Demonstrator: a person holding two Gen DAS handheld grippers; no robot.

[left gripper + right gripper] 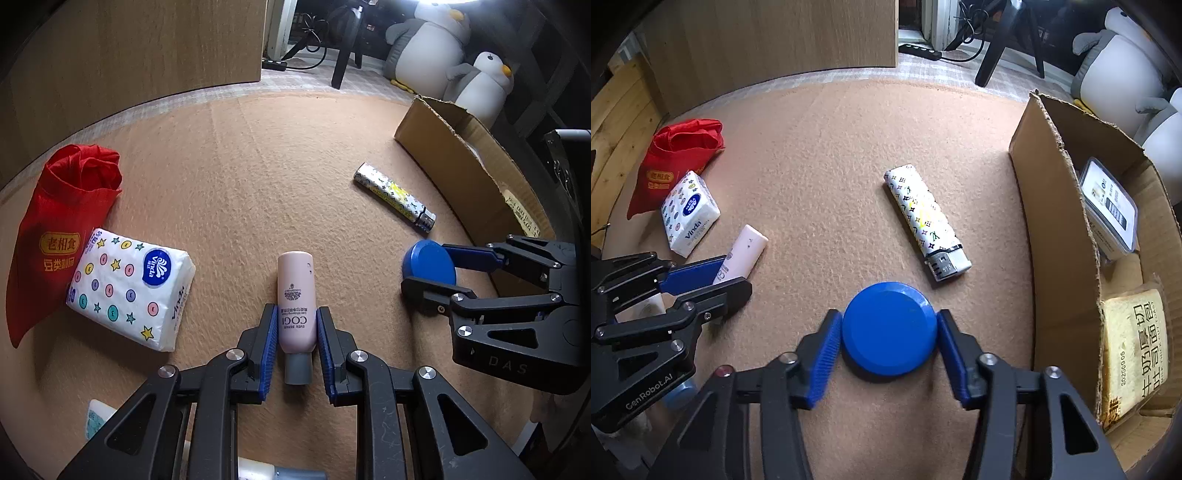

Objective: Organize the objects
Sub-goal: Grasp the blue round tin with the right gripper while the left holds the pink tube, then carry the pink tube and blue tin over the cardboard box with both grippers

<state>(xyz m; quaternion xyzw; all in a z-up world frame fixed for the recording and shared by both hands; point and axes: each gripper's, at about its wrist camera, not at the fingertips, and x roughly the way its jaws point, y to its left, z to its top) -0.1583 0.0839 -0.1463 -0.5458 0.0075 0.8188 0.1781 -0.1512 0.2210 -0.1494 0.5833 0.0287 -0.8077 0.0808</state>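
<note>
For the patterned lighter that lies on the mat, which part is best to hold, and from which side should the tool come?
Grip the lighter across the middle of its long body, coming from above. It lies flat on the mat with free space along both long sides, so the fingers can fit there. The metal head is stepped and probably less secure.

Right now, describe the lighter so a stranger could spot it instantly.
Find the open cardboard box at the mat's right edge. Just left of it, on the mat, lies the lighter, beyond the blue lid. It alone is white with colourful printed symbols and a metal end.
</note>
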